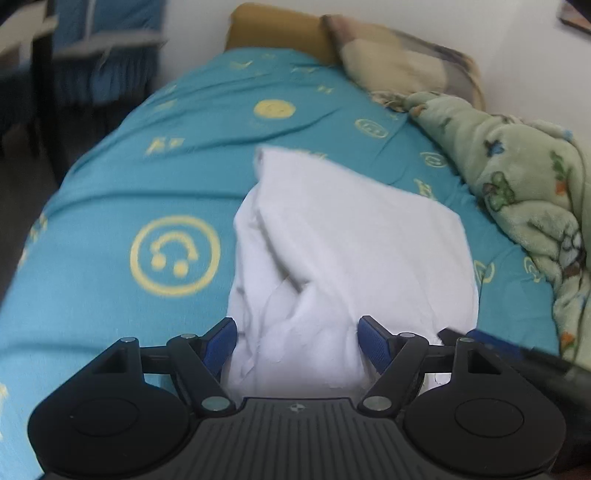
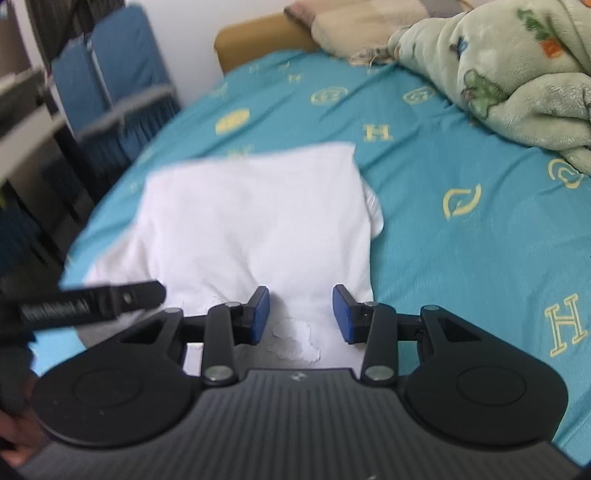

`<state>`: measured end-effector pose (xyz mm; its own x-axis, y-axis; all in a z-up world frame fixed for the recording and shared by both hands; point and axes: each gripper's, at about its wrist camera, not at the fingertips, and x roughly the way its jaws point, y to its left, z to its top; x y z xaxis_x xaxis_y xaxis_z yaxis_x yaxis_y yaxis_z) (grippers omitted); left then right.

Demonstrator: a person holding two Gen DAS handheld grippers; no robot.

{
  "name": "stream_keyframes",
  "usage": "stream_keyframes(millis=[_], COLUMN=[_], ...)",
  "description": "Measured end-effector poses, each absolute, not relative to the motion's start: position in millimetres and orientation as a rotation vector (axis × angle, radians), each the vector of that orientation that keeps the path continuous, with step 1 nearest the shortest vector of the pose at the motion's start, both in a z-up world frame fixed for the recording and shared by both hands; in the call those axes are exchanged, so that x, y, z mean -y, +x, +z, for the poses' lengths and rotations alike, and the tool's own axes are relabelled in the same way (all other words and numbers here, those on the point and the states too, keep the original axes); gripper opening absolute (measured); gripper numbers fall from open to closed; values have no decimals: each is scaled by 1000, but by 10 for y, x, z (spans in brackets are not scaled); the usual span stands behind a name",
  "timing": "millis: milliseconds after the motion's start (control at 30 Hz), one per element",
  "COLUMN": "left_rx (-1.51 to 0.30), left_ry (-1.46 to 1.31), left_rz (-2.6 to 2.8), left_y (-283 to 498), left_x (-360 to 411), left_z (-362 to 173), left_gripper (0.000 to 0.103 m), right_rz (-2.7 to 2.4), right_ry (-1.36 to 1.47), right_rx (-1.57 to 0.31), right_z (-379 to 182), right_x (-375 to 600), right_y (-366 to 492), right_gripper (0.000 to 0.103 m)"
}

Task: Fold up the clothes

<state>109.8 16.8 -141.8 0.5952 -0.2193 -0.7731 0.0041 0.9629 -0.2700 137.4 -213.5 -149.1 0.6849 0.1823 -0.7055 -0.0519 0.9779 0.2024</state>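
Left wrist view: the left tool points down at the near end of a white garment lying on the bed. Its blue pads stand wide apart with bunched white cloth between them, but whether they press on it I cannot tell. The garment runs straight away from the tool, its long axis toward the headboard, with a raised ridge down its left side. The tip of the right tool pokes in at the right, just beside the same near edge. A green blanket is heaped along the right, near the cloth but apart from it.

Right wrist view: the right tool has its pads partly closed, a gap between them, over the near hem; nothing seems pinched, so I judge it released. The garment spreads ahead and to the left, so its left half looks nearer the left tool, whose tip enters at the left. A blue chair stands beyond the bed's left edge. Nothing lies on the cloth.
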Motion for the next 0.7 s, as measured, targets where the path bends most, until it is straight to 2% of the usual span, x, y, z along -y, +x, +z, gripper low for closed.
stream_keyframes(millis=[133, 233, 300, 333, 367, 567, 633, 700], left_rx=[-914, -898, -917, -935, -956, -1047, -1058, -1019], left_ry=[-368, -503, -628, -697, -769, -1059, -1114, -1124], left_rz=[-129, -167, -191, -198, -204, -158, -113, -66], left_y=[904, 669, 537, 500, 475, 688, 781, 822], left_x=[-323, -446, -552, -605, -657, -744, -755, -770], left_z=[-1215, -1081, -1086, -1126, -1178, -1650, -1827, -1895], left_gripper=[71, 78, 80, 80, 80, 80, 78, 72], right_rz=[116, 121, 157, 180, 198, 232, 224, 200], right_ry=[230, 361, 481, 550, 618, 972, 1085, 1210], right_rx=[-796, -785, -783, -776, -769, -855, -925, -974], right_z=[-1447, -1305, -1205, -1171, -1154, -1422, -1633, -1852], right_x=[2212, 2342, 2424, 2463, 2498, 2584, 2590, 2616], right_y=[1348, 1240, 1142, 1079, 1012, 833, 878, 905], right_gripper=[40, 43, 58, 79, 91, 90, 89, 90])
